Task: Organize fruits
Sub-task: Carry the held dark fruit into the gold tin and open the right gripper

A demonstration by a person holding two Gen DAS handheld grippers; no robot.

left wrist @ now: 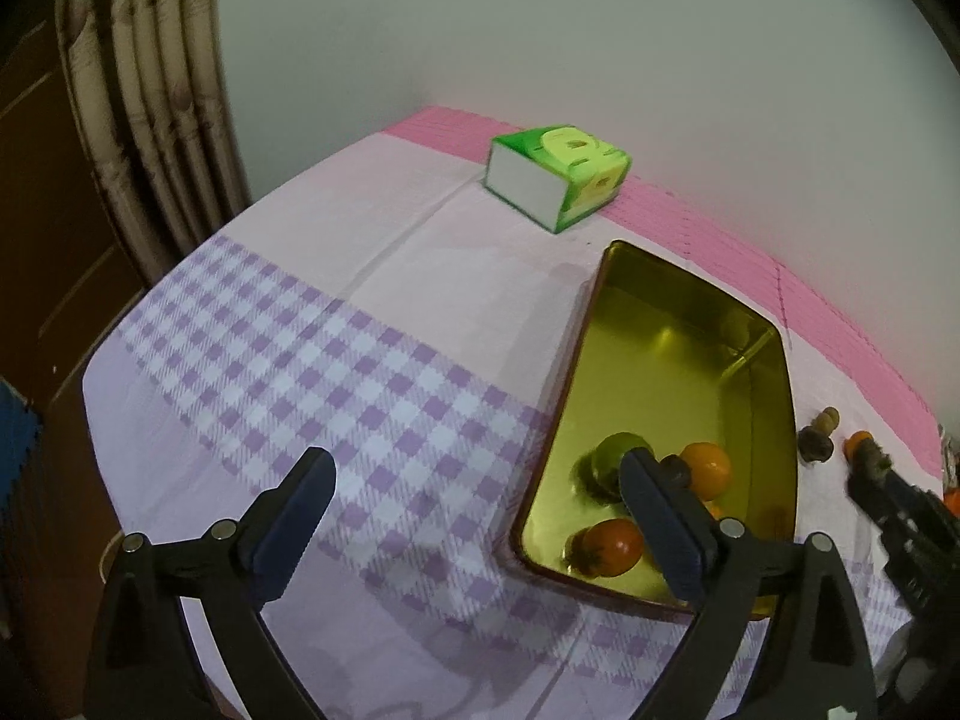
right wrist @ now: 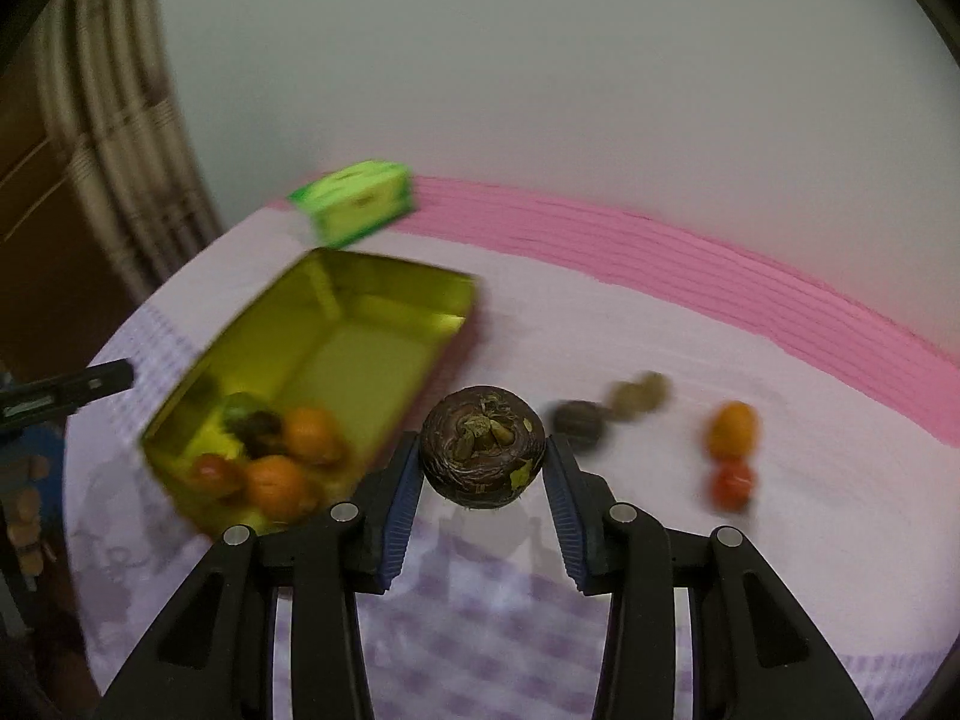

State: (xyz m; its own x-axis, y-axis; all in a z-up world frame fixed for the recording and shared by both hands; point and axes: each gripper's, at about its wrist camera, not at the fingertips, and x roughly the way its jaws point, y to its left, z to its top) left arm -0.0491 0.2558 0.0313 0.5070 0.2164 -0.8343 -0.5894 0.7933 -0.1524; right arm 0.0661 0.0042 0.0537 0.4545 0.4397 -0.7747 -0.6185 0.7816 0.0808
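Observation:
A gold-lined tin (left wrist: 600,300) (right wrist: 384,261) lies open on the checked cloth. Inside it are a green fruit (left wrist: 609,453), an orange (left wrist: 711,468) and a red-orange fruit (left wrist: 612,546). My left gripper (left wrist: 477,468) is open and holds nothing; it hangs over the cloth at the tin's near left corner. My right gripper (right wrist: 483,459) is shut on a dark brown round fruit (right wrist: 483,450), held above the cloth just right of the tin. On the cloth further right lie a dark fruit (right wrist: 579,423), two brownish ones (right wrist: 639,393), an orange (right wrist: 732,426) and a red fruit (right wrist: 732,483).
A green tissue box (left wrist: 558,174) (right wrist: 360,204) stands behind the tin near the pink back edge of the cloth. A striped curtain (left wrist: 150,120) hangs at the left and a plain wall runs behind the table. The table's left edge drops off beside the curtain.

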